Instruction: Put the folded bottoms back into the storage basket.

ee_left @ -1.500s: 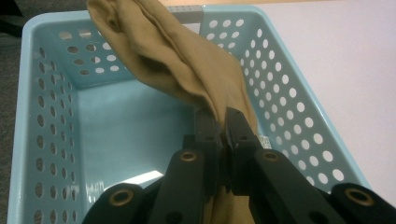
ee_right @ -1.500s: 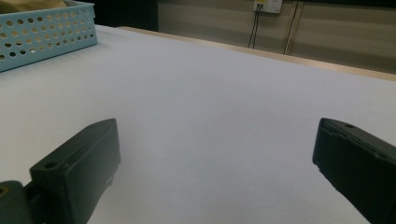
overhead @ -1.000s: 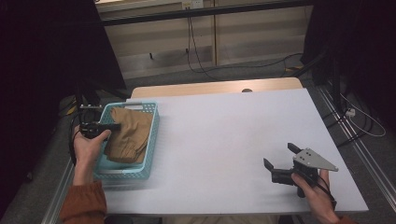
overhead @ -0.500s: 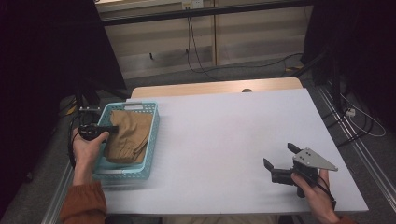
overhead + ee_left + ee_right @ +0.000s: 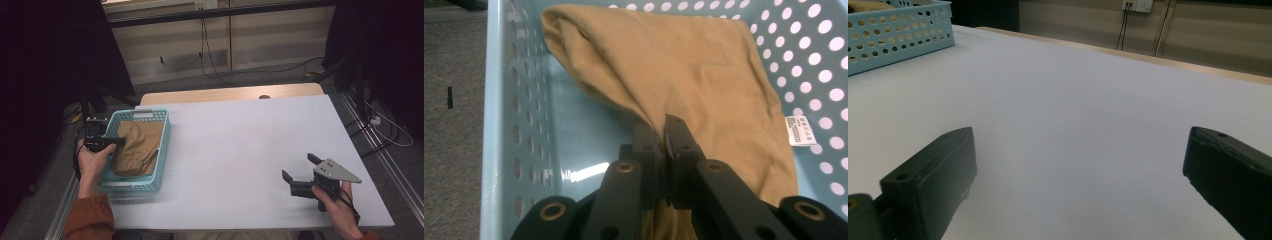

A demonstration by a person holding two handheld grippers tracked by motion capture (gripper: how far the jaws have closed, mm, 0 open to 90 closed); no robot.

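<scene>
— What's at the left?
— The left gripper (image 5: 664,131) pinches the tan cloth (image 5: 684,75) inside the blue basket (image 5: 163,150).
— And right?
— The right gripper (image 5: 299,171) rests near the table's (image 5: 240,145) near-right corner, jaws wide apart.

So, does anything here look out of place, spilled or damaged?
Nothing stands out. The tan cloth lies inside the blue basket, with the left gripper shut on a fold of it. The right gripper is open over the bare white table. No spill or damage is visible.
</scene>
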